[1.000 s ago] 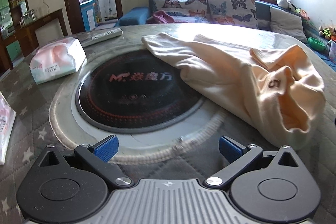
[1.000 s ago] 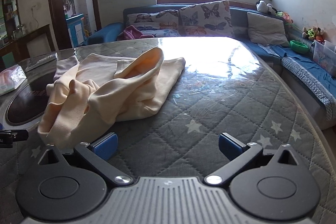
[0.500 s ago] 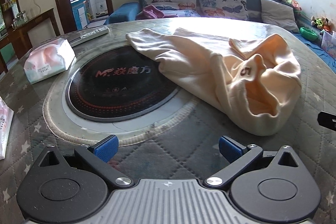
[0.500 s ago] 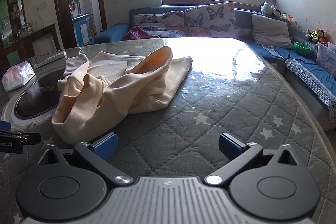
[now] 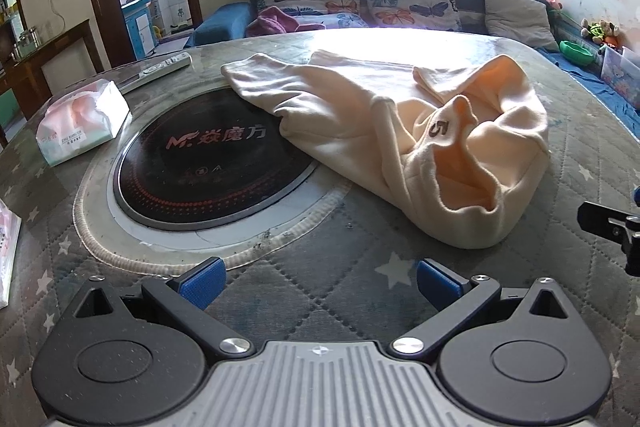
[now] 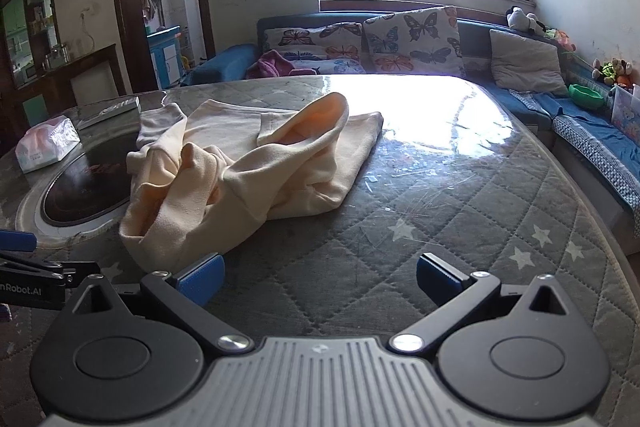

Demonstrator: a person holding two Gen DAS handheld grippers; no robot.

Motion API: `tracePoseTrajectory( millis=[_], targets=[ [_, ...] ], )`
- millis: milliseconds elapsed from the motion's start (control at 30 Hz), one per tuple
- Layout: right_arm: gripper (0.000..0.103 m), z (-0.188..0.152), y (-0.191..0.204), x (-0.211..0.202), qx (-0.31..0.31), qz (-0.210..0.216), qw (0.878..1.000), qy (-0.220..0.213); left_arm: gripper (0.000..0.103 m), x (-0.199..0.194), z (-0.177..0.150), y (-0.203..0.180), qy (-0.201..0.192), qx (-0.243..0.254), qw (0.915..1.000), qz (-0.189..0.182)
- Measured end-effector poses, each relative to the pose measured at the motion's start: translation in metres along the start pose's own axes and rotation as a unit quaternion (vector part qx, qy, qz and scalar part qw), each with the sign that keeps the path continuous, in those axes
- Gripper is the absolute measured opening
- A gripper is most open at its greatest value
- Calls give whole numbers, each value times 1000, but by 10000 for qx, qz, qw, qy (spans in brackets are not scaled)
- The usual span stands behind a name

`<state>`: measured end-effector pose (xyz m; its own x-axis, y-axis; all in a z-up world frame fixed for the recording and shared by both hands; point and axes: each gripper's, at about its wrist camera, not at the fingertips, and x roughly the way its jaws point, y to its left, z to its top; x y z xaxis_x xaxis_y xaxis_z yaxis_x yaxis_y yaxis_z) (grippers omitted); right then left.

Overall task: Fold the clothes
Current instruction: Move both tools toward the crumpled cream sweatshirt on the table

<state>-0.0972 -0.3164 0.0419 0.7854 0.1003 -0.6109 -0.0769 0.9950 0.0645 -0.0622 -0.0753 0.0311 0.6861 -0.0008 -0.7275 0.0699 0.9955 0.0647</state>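
One cream garment [image 5: 360, 131] lay crumpled on the quilted table [image 6: 460, 227], its far part spread flat toward the window and its near part bunched into an open-mouthed heap bearing a printed 5 [image 5: 439, 128]; one edge draped over the rim of the black cooktop [image 5: 192, 163] set into the table. Both grippers held nothing; the left gripper [image 5: 318, 277] hovered low with its blue pads spread wide, short of the heap's near fold, and the right gripper [image 6: 318, 277] was likewise spread, its left pad just beside the hem. The step looked to be the first grasp, so the garment probably needed opening flat before any fold; taking two separate single-layer edges, rather than the bunched mass, would likely let it be pulled out evenly. To the left sat a tissue pack [image 5: 82, 123] and, farther back, a remote [image 5: 160, 69], both apart from the cloth; dragging the cloth leftward could reach them. The clear glossy stretch on the right offered better room.
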Motion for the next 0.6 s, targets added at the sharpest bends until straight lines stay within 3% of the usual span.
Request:
tracePoseTrajectory(
  millis=[600],
  targets=[
    [103,3,7,1,-75,117,9999,8,103,-2,6,-11,8,137,9999,-66]
  ],
)
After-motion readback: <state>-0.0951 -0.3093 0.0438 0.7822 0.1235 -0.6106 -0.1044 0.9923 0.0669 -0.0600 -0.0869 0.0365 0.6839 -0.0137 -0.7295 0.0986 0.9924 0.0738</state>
